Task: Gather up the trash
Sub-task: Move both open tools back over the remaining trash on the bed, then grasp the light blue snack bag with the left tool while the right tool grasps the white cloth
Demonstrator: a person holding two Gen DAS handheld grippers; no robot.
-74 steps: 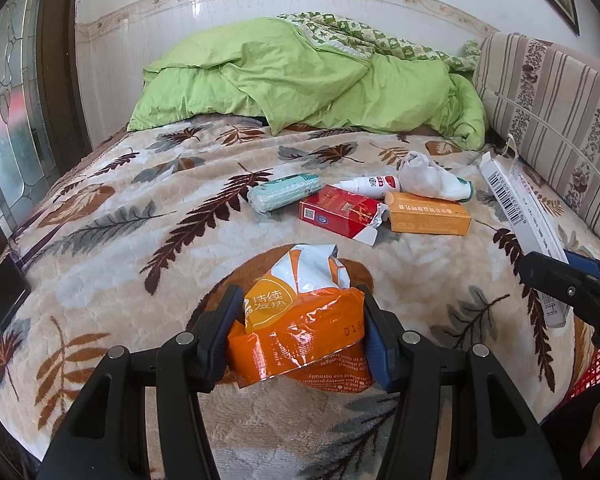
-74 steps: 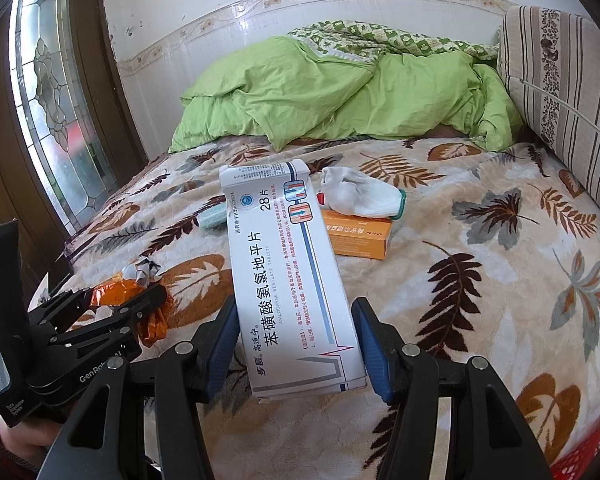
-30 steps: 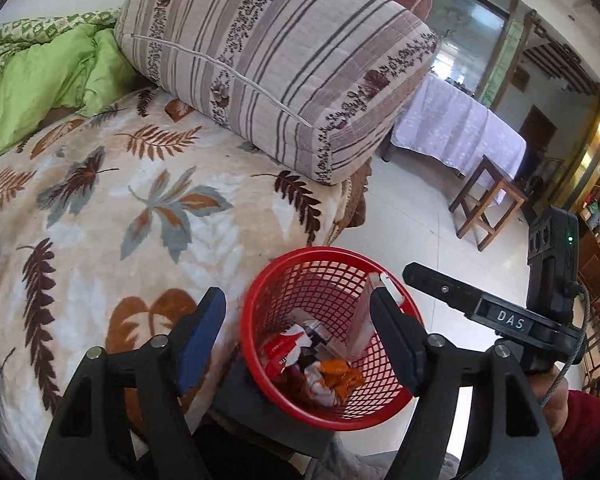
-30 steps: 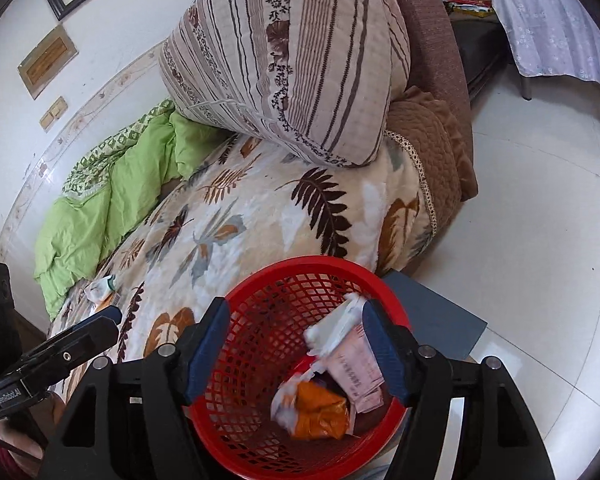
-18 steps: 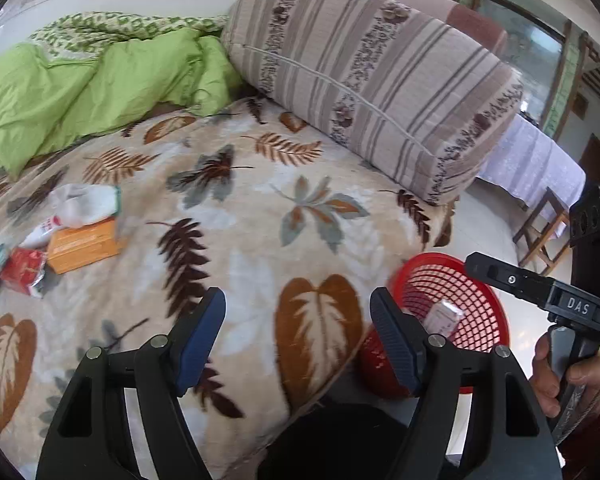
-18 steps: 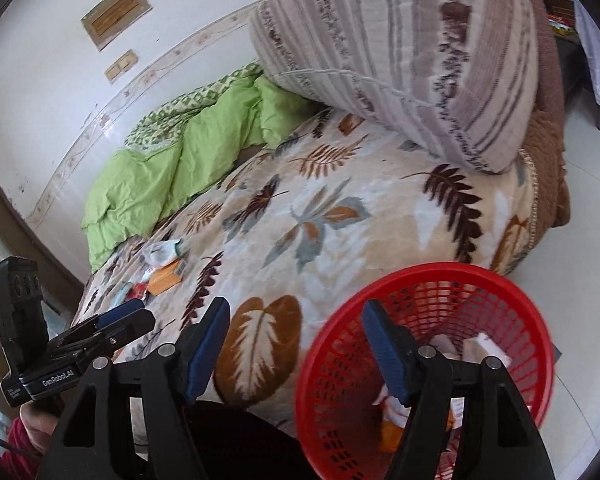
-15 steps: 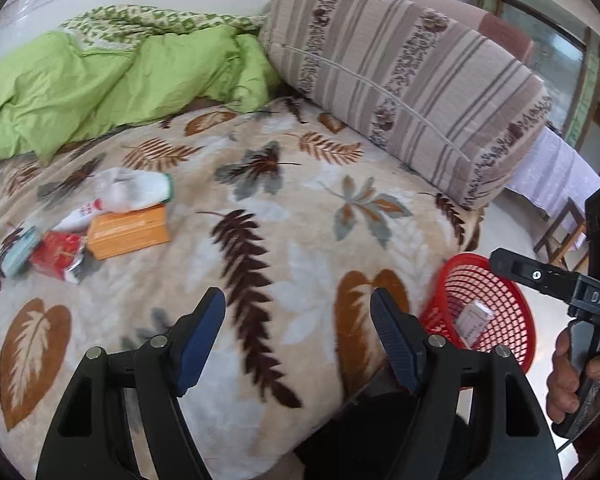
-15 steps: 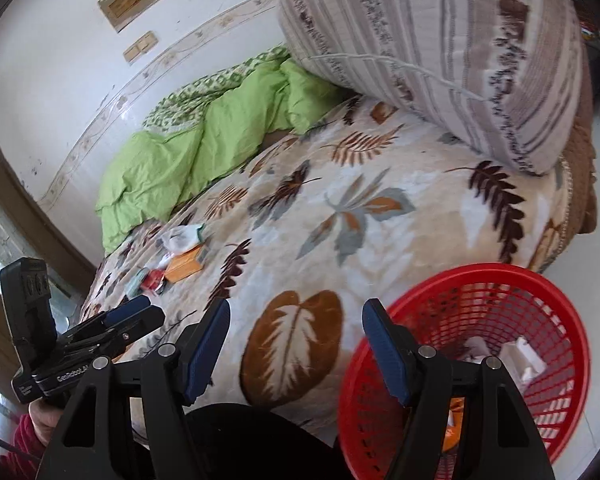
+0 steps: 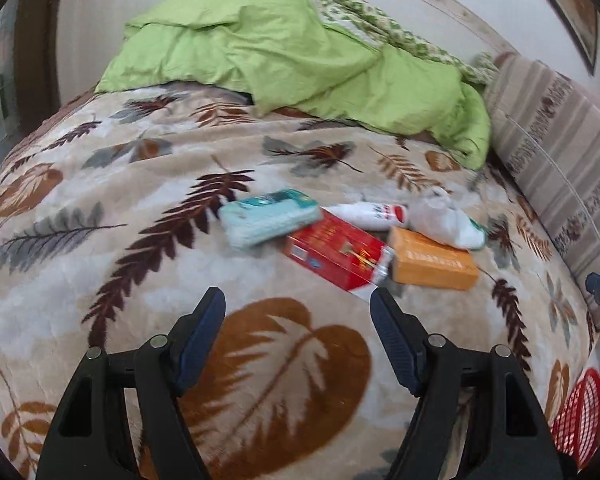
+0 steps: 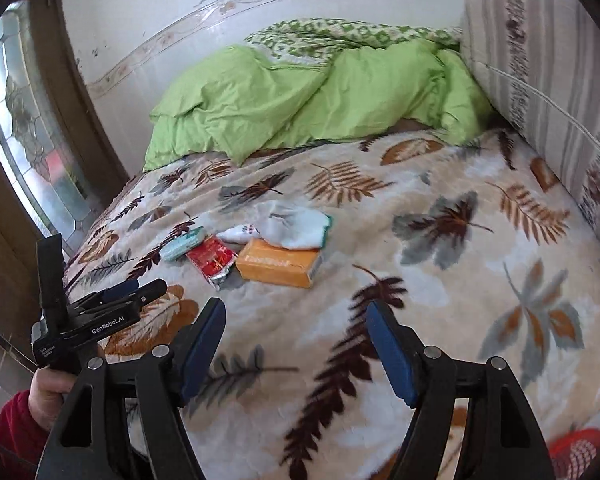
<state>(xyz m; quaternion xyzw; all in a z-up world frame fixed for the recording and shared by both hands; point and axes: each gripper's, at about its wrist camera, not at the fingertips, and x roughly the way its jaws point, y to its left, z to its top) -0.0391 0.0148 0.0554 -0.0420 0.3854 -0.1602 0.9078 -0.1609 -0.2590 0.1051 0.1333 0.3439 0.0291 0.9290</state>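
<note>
Five bits of litter dot a leaf-patterned blanket (image 9: pixel 100 280) (green duvet (image 9: pixel 284 56) behind).

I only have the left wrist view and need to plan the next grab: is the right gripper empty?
Observer: Yes. The right gripper is open with nothing between its fingers; its jaws have just been opening.
Operator: What lies straight ahead of it?
Observer: Only bare blanket. The orange box sits ahead to its left, and the red pack is further left.
Operator: Is my left gripper touching any litter?
Observer: No. Seen from the right wrist, the left gripper hovers short of the red pack, clear of it.
</note>
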